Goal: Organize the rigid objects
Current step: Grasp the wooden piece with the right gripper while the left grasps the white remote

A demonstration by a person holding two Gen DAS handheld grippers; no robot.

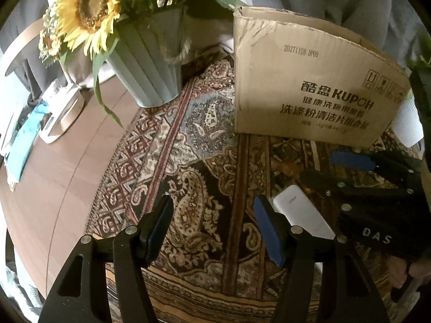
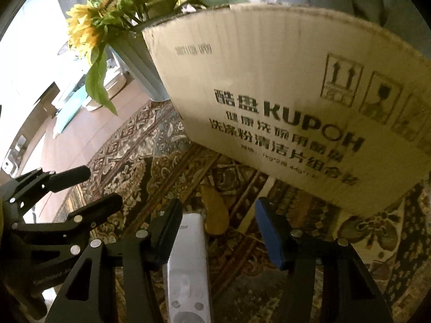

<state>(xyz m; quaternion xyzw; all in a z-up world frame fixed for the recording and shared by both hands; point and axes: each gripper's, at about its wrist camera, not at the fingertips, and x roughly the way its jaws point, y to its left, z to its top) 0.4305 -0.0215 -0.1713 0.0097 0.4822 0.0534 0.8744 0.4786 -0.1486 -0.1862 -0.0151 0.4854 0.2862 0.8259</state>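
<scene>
Patterned rug (image 1: 210,161) covers a round wood table (image 1: 67,167), cardboard box (image 1: 309,80) at far side, sunflower vase (image 1: 150,67) to its left. Both grippers pitch steeply down. Left gripper (image 1: 215,228) is partway open, nothing btwn jaws; white power bank (image 1: 301,215) lies just right of it. Right gripper (image 2: 218,234) is partway open, straddling a white remote (image 2: 188,255) w/ left pad touching; only right view shows that remote.
</scene>
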